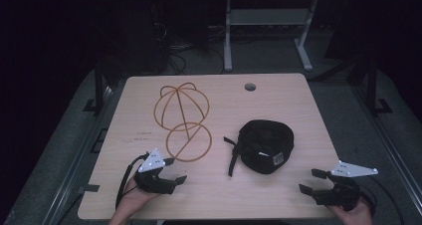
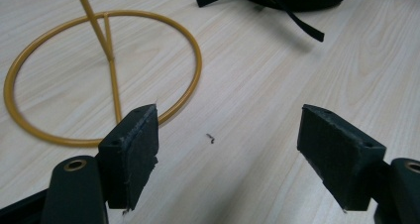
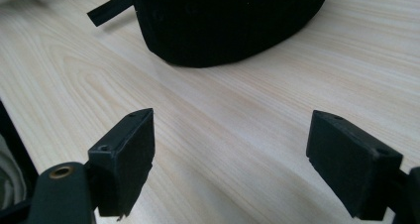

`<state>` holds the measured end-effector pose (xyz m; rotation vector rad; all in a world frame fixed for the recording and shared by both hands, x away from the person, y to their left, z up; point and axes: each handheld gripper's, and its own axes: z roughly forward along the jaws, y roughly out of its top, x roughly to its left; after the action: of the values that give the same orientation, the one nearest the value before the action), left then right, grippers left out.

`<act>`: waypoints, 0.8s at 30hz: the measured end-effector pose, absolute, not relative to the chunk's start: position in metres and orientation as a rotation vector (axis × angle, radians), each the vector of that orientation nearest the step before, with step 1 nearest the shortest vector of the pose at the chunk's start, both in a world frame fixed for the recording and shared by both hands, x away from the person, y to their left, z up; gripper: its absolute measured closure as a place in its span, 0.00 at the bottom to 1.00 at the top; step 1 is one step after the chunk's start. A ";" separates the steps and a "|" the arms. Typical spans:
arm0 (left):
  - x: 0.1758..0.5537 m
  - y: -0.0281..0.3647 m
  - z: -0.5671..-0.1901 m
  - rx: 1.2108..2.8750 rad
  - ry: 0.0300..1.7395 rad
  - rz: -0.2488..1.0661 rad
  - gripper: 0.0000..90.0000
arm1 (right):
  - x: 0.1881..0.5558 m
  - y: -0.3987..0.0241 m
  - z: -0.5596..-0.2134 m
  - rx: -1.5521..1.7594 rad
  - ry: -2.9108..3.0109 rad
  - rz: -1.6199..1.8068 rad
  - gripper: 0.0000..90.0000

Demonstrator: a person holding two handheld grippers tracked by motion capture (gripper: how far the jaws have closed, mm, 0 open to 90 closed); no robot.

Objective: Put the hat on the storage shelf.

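A gold wire hat stand (image 1: 183, 116) rises from a ring base (image 2: 101, 75) on the wooden table (image 1: 278, 100). To its right a black cap (image 1: 264, 145) lies on the wood, its strap (image 1: 232, 158) trailing toward the front; the cap (image 3: 228, 21) sits just ahead of the right jaws. My left gripper (image 1: 175, 170) is open near the front left, just in front of the ring base, with nothing between its jaws (image 2: 228, 144). My right gripper (image 1: 312, 181) is open at the front right, short of the cap, and holds nothing (image 3: 230, 154).
A round cable hole (image 1: 250, 87) sits near the table's far edge. Beyond the table stand a grey desk frame (image 1: 266, 31) and cables on a dark floor. Bare wood lies between the two grippers along the front edge.
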<state>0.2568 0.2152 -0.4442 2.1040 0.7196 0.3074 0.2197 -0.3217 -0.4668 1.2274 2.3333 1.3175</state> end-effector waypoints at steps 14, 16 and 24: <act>0.253 0.209 -0.441 2.107 0.664 0.317 0.24 | 0.219 -0.324 -0.464 1.229 2.309 1.358 0.20; 0.251 0.207 -0.439 2.108 0.671 0.330 0.22 | 0.219 -0.324 -0.464 1.230 2.309 1.359 0.20; 0.249 0.191 -0.435 2.138 0.642 0.307 0.19 | 0.220 -0.323 -0.466 1.216 2.328 1.345 0.20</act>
<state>0.2486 0.1905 -0.4347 2.1385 0.6420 0.3073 0.2201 -0.3231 -0.4658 1.2161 2.3280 1.3448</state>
